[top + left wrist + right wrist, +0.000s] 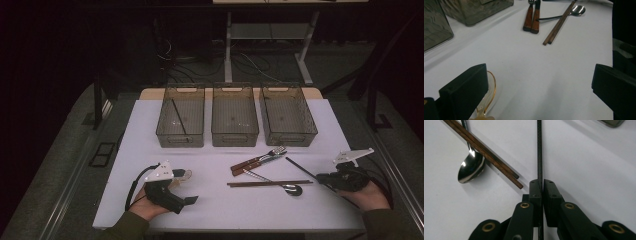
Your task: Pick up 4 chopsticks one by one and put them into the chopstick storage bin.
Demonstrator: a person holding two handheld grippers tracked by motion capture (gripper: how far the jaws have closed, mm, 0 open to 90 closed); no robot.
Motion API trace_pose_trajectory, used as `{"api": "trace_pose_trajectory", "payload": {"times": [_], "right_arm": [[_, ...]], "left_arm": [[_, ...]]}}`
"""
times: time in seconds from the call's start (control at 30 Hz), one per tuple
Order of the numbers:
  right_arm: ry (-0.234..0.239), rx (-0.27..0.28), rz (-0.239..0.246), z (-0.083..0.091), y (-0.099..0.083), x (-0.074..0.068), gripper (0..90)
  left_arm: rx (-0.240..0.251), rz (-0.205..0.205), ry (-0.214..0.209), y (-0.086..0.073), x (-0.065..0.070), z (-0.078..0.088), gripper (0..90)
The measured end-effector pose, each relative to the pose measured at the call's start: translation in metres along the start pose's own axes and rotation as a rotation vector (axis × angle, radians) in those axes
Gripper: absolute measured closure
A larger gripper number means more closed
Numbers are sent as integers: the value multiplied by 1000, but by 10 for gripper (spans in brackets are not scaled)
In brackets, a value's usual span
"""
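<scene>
Right tongs (541, 185) clamping black chopstick (539, 150), spoon (470, 166) near

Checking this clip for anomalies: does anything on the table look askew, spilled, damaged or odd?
Nothing spilled or damaged. The loose cutlery lies criss-crossed: the brown wooden chopsticks rest across the steel spoon beside the wooden-handled fork and knife. One thin black stick leans diagonally in the left smoky plastic bin; the right gripper pinches another.
</scene>
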State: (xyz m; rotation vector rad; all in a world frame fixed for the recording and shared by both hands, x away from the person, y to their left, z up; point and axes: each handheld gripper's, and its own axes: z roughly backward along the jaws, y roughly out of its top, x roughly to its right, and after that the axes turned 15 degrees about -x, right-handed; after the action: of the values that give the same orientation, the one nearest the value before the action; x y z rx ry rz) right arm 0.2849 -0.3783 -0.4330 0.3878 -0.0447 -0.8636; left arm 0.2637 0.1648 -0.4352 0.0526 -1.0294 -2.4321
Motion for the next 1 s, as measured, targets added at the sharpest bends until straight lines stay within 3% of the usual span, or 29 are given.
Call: {"api": "trace_pose_trajectory", "payload": {"times": [0.5, 1.0], "right_arm": [[31, 132, 31, 22, 6, -5, 856], [76, 186, 76, 27, 33, -22, 855]], "left_arm": [[-1, 0, -1, 0, 0, -1, 0], [-2, 0, -2, 0, -1, -1, 0]]}}
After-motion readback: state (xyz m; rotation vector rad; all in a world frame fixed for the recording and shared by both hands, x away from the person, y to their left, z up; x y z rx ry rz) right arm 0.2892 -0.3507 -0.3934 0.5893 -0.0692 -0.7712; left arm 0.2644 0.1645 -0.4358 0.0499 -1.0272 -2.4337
